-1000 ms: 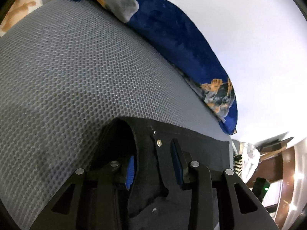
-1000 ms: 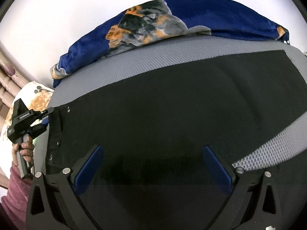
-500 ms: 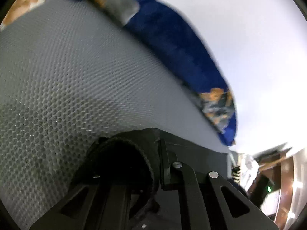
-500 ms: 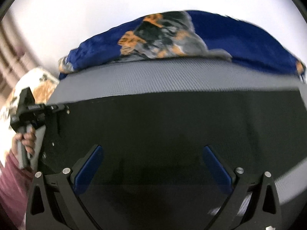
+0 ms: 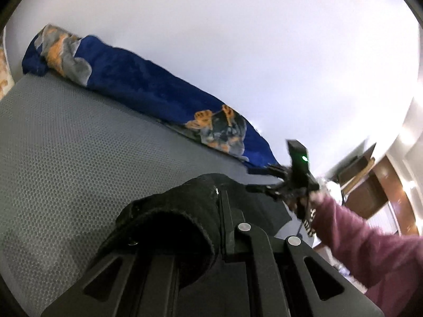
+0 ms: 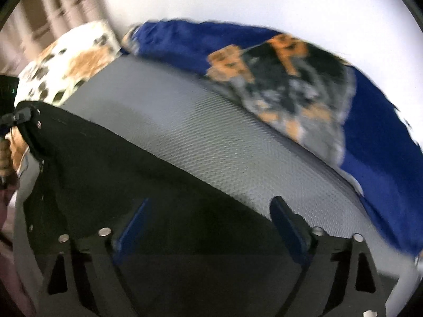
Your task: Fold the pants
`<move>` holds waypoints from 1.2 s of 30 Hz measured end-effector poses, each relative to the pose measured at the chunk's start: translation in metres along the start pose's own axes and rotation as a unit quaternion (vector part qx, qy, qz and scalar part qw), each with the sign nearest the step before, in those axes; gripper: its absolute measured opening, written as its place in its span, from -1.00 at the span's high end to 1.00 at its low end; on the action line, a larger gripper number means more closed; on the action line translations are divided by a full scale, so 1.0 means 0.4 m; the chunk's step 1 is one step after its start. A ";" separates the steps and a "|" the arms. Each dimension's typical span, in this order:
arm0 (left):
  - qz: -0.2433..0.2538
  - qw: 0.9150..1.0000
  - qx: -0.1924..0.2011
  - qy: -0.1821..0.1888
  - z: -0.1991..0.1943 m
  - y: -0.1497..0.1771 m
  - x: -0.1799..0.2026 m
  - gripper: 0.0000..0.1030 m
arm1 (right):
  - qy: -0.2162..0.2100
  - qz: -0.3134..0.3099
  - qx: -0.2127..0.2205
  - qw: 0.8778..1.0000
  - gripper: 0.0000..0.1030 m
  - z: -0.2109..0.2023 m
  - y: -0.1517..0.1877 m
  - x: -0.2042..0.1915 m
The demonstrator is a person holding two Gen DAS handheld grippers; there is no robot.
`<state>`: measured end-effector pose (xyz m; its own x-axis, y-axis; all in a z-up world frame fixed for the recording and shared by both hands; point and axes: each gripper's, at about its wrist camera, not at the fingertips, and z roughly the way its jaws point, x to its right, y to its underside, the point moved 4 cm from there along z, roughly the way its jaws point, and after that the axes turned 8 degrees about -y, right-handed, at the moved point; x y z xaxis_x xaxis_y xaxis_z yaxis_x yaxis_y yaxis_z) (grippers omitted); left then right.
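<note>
Across the grey honeycomb-textured mattress [image 6: 216, 142] lie the black pants [image 6: 127, 174], spread flat in the right wrist view, with one end lifted off the bed at the far left. Behind them a blue blanket [image 6: 378, 145] with an orange and grey print runs along the white wall [image 5: 238, 39]; only the right wrist view shows the floral pillow [image 6: 66, 66] at the bed's head. The left wrist view shows bunched waistband cloth draped over the left gripper [image 5: 222, 211], whose jaws are closed on the pants, their tips buried in the fabric. That view alone shows the right gripper [image 5: 253, 179] from outside, blurred, held by a maroon-sleeved arm [image 5: 370, 251]. In its own view the right gripper's [image 6: 208, 222] jaws stand wide apart over the pants, gripping nothing. Motion blur softens the blanket print and the jaws' blue pads [image 6: 285, 219].
</note>
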<state>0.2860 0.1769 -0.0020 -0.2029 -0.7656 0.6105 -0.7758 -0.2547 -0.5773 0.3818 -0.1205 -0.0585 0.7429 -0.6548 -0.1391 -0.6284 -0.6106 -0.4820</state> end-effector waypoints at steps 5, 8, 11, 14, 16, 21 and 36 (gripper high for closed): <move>0.007 1.000 0.005 0.003 -0.034 0.008 0.002 0.86 | -0.068 -0.071 -0.077 0.992 -0.57 0.067 -0.009 -0.021; 0.014 1.000 0.006 -0.003 -0.048 0.015 0.005 0.86 | -0.086 -0.101 -0.117 0.984 -0.35 0.100 -0.001 -0.025; 0.017 1.000 0.004 -0.007 -0.045 0.019 0.007 0.86 | -0.081 -0.114 -0.142 0.980 -0.12 0.129 0.004 -0.012; 0.015 1.000 0.004 -0.013 -0.040 0.015 0.002 0.86 | -0.071 -0.115 -0.161 0.978 0.01 0.140 0.014 0.014; 0.012 1.000 0.001 -0.017 -0.034 0.013 -0.004 0.86 | -0.072 -0.105 -0.165 0.978 0.11 0.141 0.021 0.034; 0.016 1.000 -0.005 -0.027 -0.029 0.017 -0.008 0.86 | -0.029 -0.094 -0.163 0.982 0.35 0.135 0.056 0.060; 0.002 0.998 -0.002 -0.061 -0.014 -0.005 -0.058 0.86 | 0.161 -0.045 -0.045 0.985 0.84 -0.071 0.174 -0.017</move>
<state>0.2888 0.1986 -0.0120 -0.1323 -0.8328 0.5375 -0.7772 -0.2494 -0.5777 0.3266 -0.1712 -0.0663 0.6945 -0.6942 0.1892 -0.5917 -0.7006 -0.3988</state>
